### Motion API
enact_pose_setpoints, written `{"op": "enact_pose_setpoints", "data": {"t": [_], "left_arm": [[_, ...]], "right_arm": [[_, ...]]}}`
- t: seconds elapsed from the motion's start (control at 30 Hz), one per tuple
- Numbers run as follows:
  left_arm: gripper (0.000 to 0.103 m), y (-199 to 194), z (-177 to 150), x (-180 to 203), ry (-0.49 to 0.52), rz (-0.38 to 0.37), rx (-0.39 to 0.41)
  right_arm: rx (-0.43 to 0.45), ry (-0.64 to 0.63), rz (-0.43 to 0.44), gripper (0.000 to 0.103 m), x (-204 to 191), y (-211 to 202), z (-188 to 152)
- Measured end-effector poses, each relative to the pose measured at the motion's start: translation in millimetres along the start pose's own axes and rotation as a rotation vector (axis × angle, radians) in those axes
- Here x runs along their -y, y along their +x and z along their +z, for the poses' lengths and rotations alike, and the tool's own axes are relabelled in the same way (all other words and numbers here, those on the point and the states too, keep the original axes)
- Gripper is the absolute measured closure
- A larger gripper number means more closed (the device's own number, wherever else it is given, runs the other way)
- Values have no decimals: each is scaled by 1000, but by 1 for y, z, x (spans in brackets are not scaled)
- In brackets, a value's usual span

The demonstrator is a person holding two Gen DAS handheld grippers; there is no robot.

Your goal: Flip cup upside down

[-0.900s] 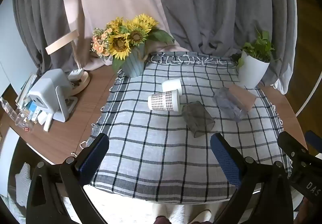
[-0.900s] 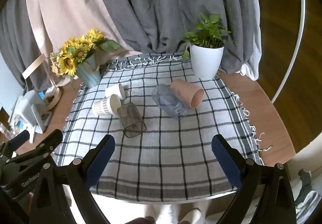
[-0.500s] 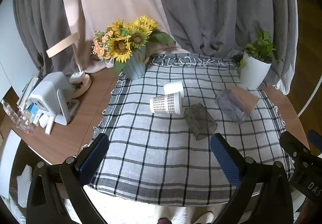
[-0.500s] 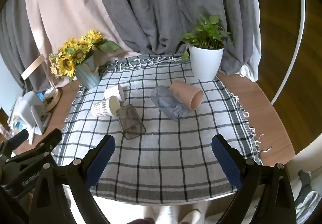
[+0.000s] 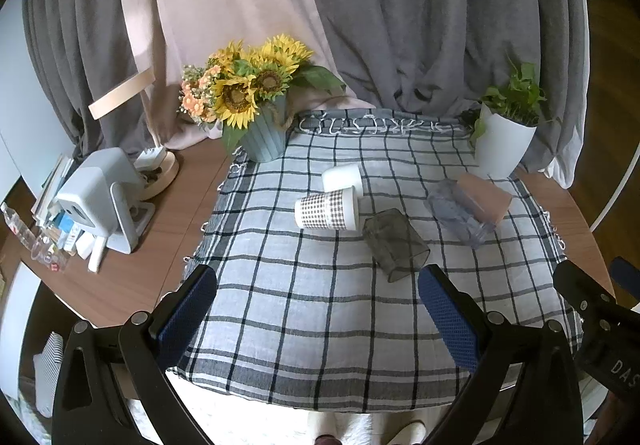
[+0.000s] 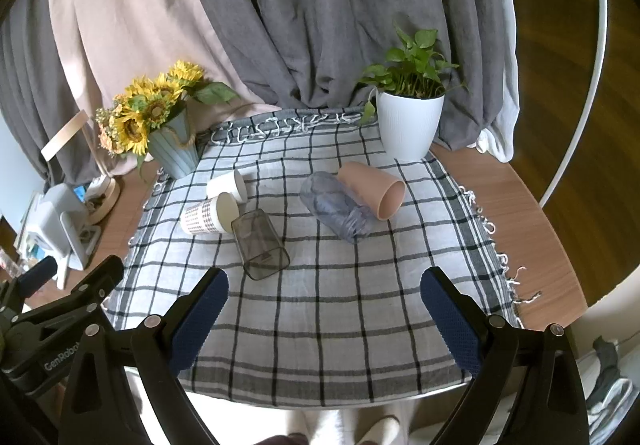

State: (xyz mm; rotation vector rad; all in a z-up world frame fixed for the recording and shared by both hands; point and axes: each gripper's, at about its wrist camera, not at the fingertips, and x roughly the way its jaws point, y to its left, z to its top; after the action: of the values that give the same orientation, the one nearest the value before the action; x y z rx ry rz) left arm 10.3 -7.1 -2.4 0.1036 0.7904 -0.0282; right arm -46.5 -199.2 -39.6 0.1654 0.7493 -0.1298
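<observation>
Cups: five, all on sides on checked cloth (image 6: 320, 309); left tongs (image 5: 320, 309), right tongs (image 6: 324, 305) both spread, empty.

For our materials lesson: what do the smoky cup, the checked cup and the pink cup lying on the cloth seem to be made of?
Smoky cup: likely clear tinted plastic, since the cloth's lines show through it. Checked cup: probably paper, with a matte printed wall and white inside. Pink cup: opaque and matte, plastic or ceramic; the look leaves it open.

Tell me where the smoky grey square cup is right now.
The smoky grey cup lies on its side near the middle of the checked cloth, just right of the checkered paper cup and left of the bluish clear cup.
</observation>
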Motion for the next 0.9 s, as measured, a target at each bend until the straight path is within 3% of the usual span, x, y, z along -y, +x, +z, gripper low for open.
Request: {"op": "enact_pose_setpoints", "data": {"t": [0.9], "left_arm": [[0,1,-2,1,0,-10,-6]], "right_arm": [[-5,3,-3,6,-5,5,2]]}}
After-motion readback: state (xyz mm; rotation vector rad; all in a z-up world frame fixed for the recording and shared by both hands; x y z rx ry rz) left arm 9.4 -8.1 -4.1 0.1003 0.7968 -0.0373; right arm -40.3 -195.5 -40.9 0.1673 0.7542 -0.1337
